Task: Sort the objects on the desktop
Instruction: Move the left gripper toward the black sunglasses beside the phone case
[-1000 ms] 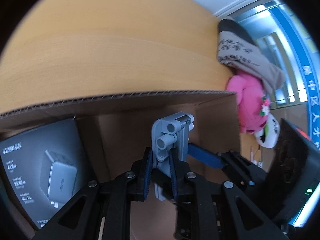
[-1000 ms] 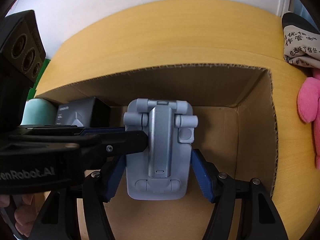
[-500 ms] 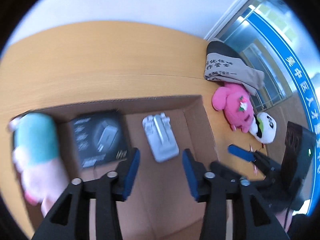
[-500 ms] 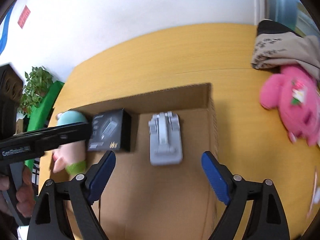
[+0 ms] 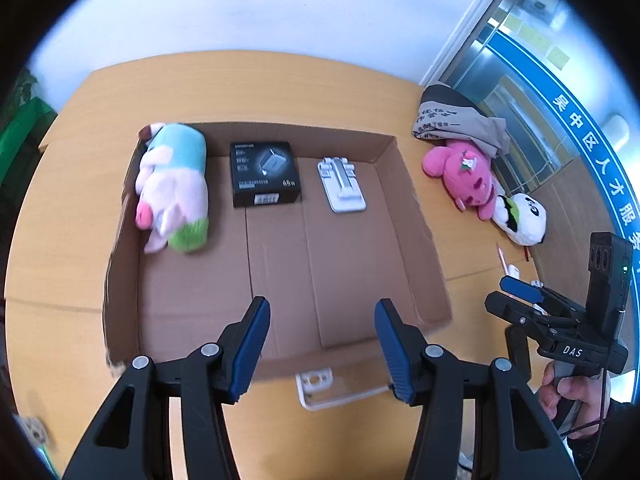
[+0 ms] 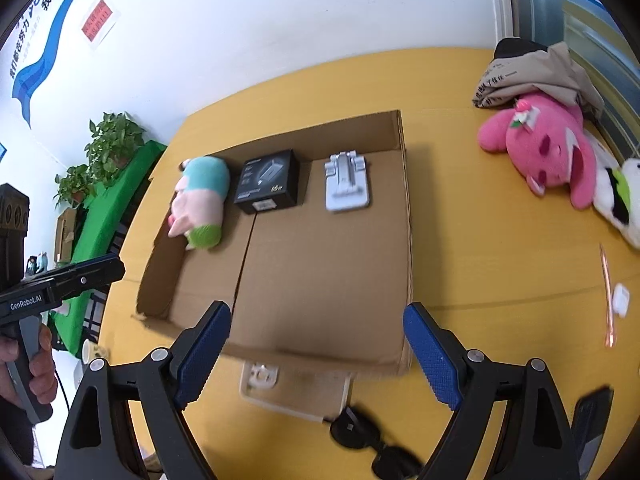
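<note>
An open cardboard box [image 5: 416, 216] [image 6: 405, 184] lies on the yellow desk. Along its far wall sit a plush pig [image 5: 176, 184] [image 6: 200, 204], a black charger box [image 5: 264, 174] [image 6: 268, 186] and a silver phone stand [image 5: 342, 184] [image 6: 346, 186]. My left gripper [image 5: 320, 308] hovers above the box's near edge, its jaws opening with nothing between them. My right gripper [image 6: 316, 312] hangs beside it, open wide and holding nothing. Each gripper also appears at the edge of the other's view.
Right of the box lie a pink plush [image 6: 540, 152], a panda plush [image 6: 620, 200], a grey bag [image 6: 532, 68], a pen [image 6: 606, 292] and a small white case [image 6: 620, 294]. A clear phone case [image 6: 280, 388] and sunglasses [image 6: 372, 440] lie in front of the box.
Both grippers let go of the silver phone stand, now lying in the box. Both have risen and pulled back, so the whole box and desk now show.
</note>
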A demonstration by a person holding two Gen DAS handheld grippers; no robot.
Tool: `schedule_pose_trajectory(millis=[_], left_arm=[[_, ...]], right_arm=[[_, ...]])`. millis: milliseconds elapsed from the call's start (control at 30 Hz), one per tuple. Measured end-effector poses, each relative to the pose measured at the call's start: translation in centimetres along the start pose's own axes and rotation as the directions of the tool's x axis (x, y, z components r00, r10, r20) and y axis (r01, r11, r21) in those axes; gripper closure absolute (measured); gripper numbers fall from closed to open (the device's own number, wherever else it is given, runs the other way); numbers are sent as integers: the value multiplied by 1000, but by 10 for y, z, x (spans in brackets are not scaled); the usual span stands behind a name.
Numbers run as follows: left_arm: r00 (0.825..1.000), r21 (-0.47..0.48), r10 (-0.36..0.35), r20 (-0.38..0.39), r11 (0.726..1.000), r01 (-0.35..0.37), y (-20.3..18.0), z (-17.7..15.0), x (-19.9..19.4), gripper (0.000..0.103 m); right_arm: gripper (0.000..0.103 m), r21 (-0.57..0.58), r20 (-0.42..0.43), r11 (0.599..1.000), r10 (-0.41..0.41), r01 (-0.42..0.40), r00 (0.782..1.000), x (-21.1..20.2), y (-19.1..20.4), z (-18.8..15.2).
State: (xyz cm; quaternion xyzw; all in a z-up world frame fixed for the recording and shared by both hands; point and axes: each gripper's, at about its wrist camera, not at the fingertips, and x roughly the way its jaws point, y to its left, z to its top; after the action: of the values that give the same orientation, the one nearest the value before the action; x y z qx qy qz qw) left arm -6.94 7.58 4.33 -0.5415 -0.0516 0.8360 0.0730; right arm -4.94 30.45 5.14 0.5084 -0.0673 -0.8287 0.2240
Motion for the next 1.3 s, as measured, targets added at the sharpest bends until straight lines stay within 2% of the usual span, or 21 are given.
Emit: schedule_pose_trajectory(millis=[200, 533, 767, 1300], left_arm=[[1000, -3, 2, 22, 1000, -2, -16, -24, -15, 49], [998, 8, -4, 59, 1000, 4, -43, -42, -26, 49], [999, 0, 10, 50, 1000, -10, -45, -55, -26, 49], [999, -58, 39, 19, 998, -37, -18, -69, -27, 49]], right_arm=[[12, -38, 7, 999, 32, -32, 999, -25, 7, -25], [12, -72, 9, 996, 54, -53, 999, -47, 9, -48], [12, -96, -28, 992, 80, -82, 996, -38, 17, -56], [12, -125, -104, 984, 114, -127, 988, -11, 35, -61]])
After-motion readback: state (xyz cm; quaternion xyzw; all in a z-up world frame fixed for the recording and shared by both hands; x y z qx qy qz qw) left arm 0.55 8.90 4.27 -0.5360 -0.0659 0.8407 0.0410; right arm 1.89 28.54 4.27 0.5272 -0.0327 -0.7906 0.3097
